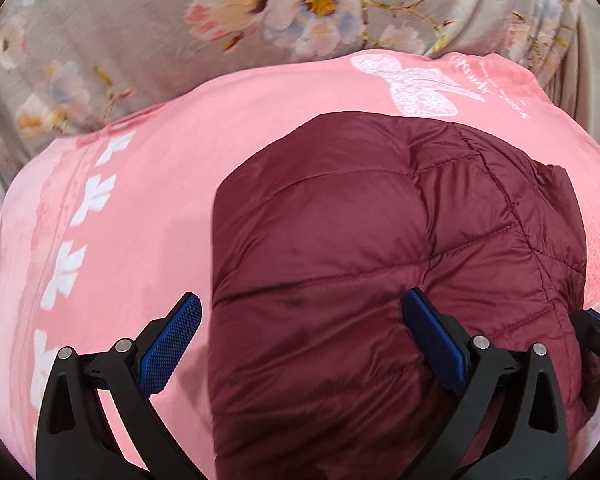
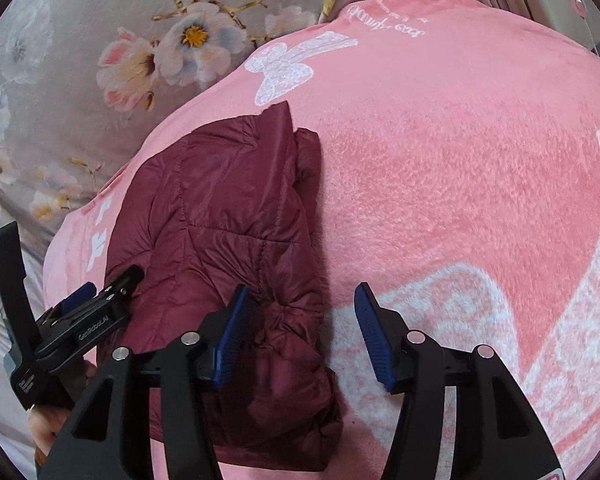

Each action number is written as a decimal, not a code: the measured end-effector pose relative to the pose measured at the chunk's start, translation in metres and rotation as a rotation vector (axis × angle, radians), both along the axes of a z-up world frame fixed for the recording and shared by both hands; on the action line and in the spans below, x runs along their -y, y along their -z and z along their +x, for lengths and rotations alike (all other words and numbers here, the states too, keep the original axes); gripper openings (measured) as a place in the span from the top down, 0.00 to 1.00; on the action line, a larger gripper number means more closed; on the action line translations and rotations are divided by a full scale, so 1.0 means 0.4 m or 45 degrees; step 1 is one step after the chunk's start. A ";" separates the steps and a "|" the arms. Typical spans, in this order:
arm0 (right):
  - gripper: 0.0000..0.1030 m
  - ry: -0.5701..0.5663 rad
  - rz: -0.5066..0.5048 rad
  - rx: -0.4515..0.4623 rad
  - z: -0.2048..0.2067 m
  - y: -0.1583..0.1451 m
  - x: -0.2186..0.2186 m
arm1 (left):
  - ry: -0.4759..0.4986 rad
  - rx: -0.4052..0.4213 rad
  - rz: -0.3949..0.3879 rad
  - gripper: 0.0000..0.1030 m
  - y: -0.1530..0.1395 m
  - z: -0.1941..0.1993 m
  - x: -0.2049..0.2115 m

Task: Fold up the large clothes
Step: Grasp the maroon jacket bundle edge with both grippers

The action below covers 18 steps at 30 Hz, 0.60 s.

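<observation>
Floral bedsheet [image 1: 100,40], far left. Pink blanket [image 2: 460,140], spread as the folding surface. Left hand-held gripper [image 1: 300,340]: spread, empty, over the jacket's edge. Maroon puffer jacket [image 2: 220,220]: folded compactly on the blanket. Right hand-held gripper [image 2: 300,336]: parted, empty, apparently letting go.

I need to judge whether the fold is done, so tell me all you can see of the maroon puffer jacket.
The maroon puffer jacket is quilted, slightly shiny and padded, with stitched seams crossing its panels. It lies folded into a compact bundle on the pink blanket, one gathered, wrinkled edge toward the right tool. Both tools, left included, stand open around its edges; no pad is seen pressing on it.
</observation>
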State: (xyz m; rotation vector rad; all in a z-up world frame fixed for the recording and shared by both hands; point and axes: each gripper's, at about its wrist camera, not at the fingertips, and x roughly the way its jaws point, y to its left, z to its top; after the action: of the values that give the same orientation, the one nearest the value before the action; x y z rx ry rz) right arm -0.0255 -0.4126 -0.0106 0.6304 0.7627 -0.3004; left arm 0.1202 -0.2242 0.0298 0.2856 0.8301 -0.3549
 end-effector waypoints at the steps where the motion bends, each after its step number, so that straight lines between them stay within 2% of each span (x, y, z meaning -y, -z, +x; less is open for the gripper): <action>1: 0.42 -0.011 -0.004 -0.003 0.012 -0.001 -0.009 | -0.020 -0.007 -0.006 0.04 -0.006 0.000 -0.009; 3: 0.38 -0.015 -0.014 -0.014 0.026 0.002 -0.016 | -0.043 -0.031 -0.019 0.05 -0.009 0.002 -0.024; 7: 0.32 -0.006 0.027 -0.015 0.046 0.023 -0.009 | -0.064 -0.154 -0.105 0.05 0.004 0.029 -0.059; 10: 0.26 -0.009 0.059 0.002 0.046 0.039 0.004 | -0.076 -0.284 -0.223 0.04 0.031 0.062 -0.092; 18: 0.17 -0.031 0.000 0.022 0.065 0.045 -0.006 | -0.064 -0.503 -0.483 0.04 0.106 0.116 -0.130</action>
State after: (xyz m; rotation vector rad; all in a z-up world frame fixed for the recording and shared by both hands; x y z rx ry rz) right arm 0.0006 -0.4101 -0.0286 0.6224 0.7532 -0.2724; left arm 0.1666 -0.1723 -0.0127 -0.1662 1.1326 -0.5221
